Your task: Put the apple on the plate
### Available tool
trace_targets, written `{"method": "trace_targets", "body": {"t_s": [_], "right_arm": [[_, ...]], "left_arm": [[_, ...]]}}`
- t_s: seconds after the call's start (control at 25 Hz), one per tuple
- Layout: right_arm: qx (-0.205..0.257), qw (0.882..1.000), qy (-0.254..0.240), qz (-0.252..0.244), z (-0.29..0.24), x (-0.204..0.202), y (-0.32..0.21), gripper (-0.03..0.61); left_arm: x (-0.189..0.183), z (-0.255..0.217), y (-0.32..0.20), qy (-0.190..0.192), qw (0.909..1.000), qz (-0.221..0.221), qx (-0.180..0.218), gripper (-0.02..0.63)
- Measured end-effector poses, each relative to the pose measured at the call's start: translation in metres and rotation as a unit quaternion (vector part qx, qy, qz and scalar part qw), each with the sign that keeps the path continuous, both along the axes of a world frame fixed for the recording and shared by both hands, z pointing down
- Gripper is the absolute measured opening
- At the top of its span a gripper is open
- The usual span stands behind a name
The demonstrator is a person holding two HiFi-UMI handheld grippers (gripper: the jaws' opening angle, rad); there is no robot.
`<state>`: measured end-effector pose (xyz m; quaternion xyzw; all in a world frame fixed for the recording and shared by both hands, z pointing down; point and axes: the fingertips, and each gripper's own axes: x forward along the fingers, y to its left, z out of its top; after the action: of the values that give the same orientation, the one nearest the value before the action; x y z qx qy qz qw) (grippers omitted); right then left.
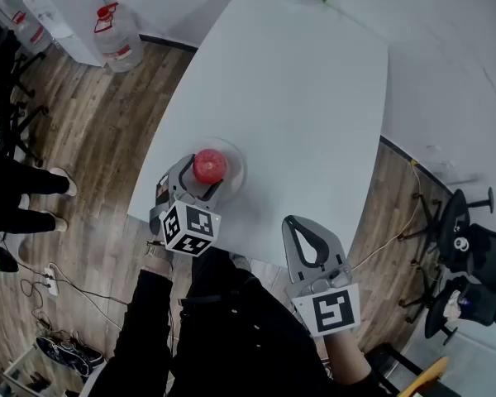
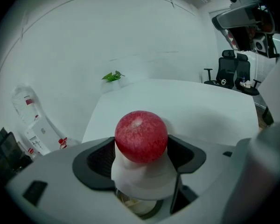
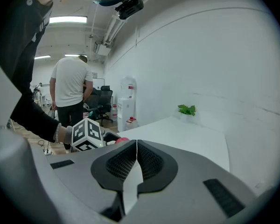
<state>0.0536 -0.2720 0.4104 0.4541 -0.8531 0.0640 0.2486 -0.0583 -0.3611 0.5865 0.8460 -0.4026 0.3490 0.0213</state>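
Our right tongs [image 3: 136, 143] hang pressed together, empty, at the bench's [image 1: 298, 98] near edge; our left tongs [image 2: 141, 153] clamp the apple [image 2: 141, 135] just above the plate [image 1: 236, 168].

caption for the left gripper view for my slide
Left hand-held gripper shut on a red apple, over a clear plate on the white table

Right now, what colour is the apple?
The apple is red with pale speckles; the left gripper view shows it best.
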Motion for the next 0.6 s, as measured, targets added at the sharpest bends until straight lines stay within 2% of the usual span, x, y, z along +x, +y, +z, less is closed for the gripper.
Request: {"method": "trace_targets", "body": {"t_s": [0.16,0.28,0.6], "right_arm": [[-0.003,1.0,0.001,0.001,0.0,0.0,0.0,0.041],[-0.002,1.0,0.001,0.0,0.0,-0.001,0.001,0.043],[-0.002,1.0,0.001,-0.005,-0.001,-0.003,0.01,0.043]], "left_arm": [[-0.001,0.0,0.001,0.022,0.9996,-0.009,-0.012,0.345],[0.001,-0.002,0.005,0.031,0.9994,0.0,-0.019,0.345],[-0.004,-0.017,0.012,0.058,0.9982,-0.008,-0.014,0.351]]}}
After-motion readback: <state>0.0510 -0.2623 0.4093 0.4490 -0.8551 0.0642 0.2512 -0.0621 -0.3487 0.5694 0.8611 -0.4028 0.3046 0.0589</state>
